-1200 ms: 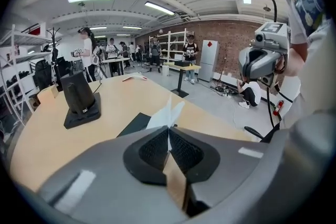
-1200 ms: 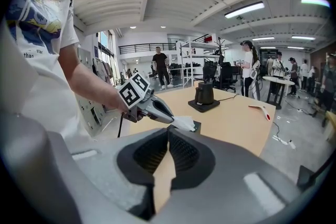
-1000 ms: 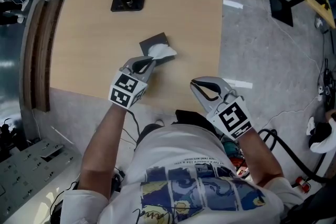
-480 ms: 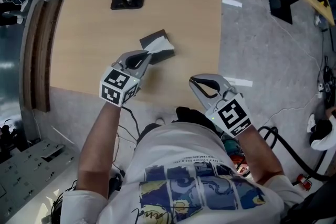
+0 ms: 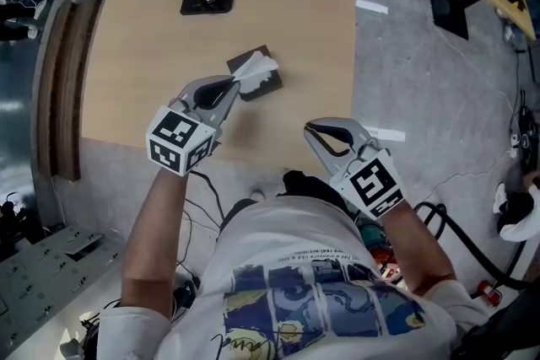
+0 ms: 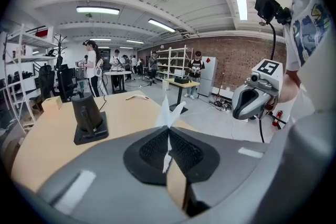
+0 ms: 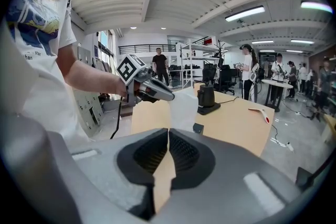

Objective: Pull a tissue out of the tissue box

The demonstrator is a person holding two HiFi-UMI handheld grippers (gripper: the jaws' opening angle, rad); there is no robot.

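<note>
Jaws of the left gripper are clamped on the tissue, which rises from the tissue box on the table; those of the right gripper are together on nothing. Tissue is light, limp and tears easily (the small box may lift with it), so its gathered folds probably give the safest hold.

The left gripper and the right gripper share one build: smooth grey shells that narrow toward the jaws, with a black ribbed pad lining each jaw's inner face. Behind the jaws, at each gripper's rear end, sits a white cube printed with black square markers. The person wears a white short-sleeved T-shirt with a blue, yellow and black comic-style print.
</note>
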